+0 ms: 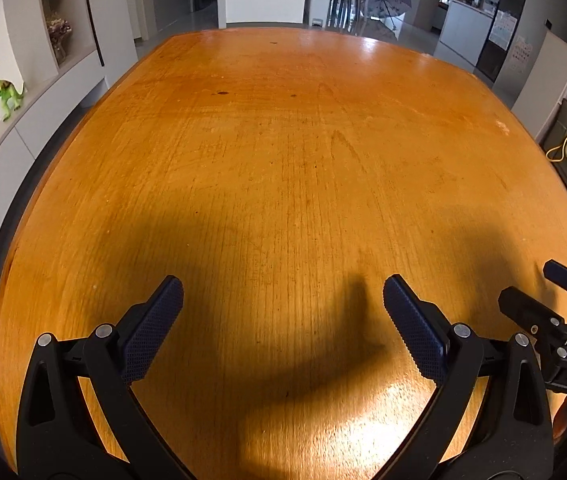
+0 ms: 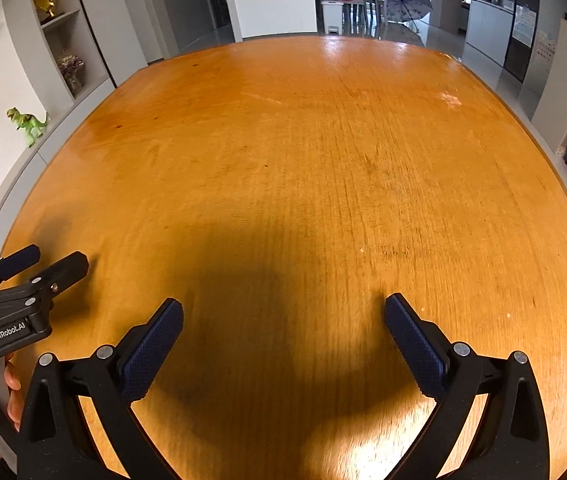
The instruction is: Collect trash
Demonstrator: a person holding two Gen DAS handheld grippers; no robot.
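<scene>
Both wrist views look along an orange wooden table (image 1: 283, 152) (image 2: 303, 152), and I see no trash on it in either view. My left gripper (image 1: 283, 292) hovers over the near end of the table, open, with nothing between its dark blue pads. My right gripper (image 2: 283, 312) is open too and holds nothing. Each gripper shows in the other's view: the right gripper (image 1: 531, 292) at the right edge of the left wrist view, the left gripper (image 2: 49, 260) at the left edge of the right wrist view, with a hand (image 2: 13, 396) below it.
A low white cabinet (image 1: 23, 128) runs along the table's left side, bearing a green toy dinosaur (image 1: 5, 92) (image 2: 29, 122). Wall shelves (image 1: 57, 32) stand behind it. Beyond the far edge are chairs and an open umbrella (image 1: 389, 4). A padded seat with a yellow cord (image 1: 561, 148) sits at right.
</scene>
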